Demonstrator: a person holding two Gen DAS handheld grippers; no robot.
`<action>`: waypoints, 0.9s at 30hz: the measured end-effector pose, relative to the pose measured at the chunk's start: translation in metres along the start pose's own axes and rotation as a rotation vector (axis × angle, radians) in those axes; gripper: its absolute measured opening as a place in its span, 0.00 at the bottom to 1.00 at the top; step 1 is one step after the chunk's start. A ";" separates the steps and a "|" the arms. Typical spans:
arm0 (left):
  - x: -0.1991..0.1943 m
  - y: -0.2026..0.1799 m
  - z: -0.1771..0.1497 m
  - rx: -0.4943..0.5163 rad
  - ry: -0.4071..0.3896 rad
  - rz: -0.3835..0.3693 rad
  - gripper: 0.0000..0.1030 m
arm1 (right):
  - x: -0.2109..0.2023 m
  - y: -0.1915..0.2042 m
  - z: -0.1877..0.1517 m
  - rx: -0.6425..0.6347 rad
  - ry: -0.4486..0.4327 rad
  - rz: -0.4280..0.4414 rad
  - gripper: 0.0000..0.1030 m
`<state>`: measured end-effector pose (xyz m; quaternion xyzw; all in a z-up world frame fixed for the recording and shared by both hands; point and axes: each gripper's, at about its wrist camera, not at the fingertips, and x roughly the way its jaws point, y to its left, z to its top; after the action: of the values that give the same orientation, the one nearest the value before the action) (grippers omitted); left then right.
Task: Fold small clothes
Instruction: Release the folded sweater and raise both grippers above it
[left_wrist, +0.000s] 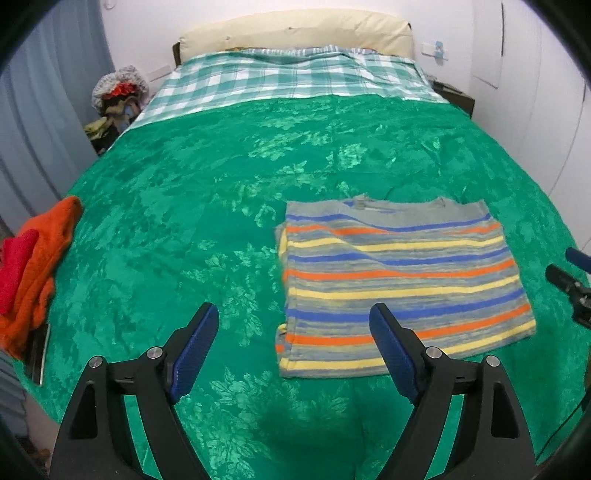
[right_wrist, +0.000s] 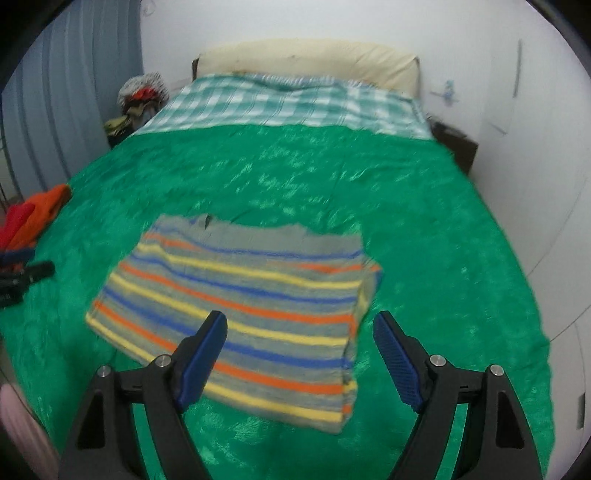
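Observation:
A small grey shirt (left_wrist: 402, 273) with blue, orange and yellow stripes lies flat on the green bedspread (left_wrist: 184, 206), its sides folded in to make a rectangle, collar toward the far end. My left gripper (left_wrist: 293, 308) hovers open over the shirt's near left corner with nothing between its blue pads. In the right wrist view the shirt (right_wrist: 243, 302) is slightly blurred. My right gripper (right_wrist: 300, 314) stands open above the shirt's near right edge, also holding nothing. Each gripper's tip shows at the edge of the other's view.
Orange and red clothes (left_wrist: 40, 258) are heaped at the bed's left edge, with a dark flat object (left_wrist: 38, 354) beside them. A green checked blanket (left_wrist: 288, 77) and a cream pillow (left_wrist: 295, 33) lie at the far end. More clothes (left_wrist: 118, 99) are piled off the bed's left side.

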<state>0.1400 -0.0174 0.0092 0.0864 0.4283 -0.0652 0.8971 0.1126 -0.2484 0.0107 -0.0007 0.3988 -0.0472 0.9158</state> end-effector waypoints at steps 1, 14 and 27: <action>0.002 -0.001 0.000 0.003 0.002 0.004 0.83 | 0.007 0.001 -0.002 -0.003 0.013 0.007 0.78; 0.022 -0.002 0.000 -0.002 0.025 0.032 0.83 | 0.040 0.016 -0.009 -0.053 0.059 0.031 0.78; 0.031 -0.003 -0.004 -0.001 0.038 0.042 0.83 | 0.045 0.021 -0.016 -0.066 0.075 0.040 0.78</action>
<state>0.1558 -0.0207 -0.0177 0.0963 0.4435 -0.0442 0.8900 0.1335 -0.2311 -0.0338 -0.0210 0.4343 -0.0158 0.9004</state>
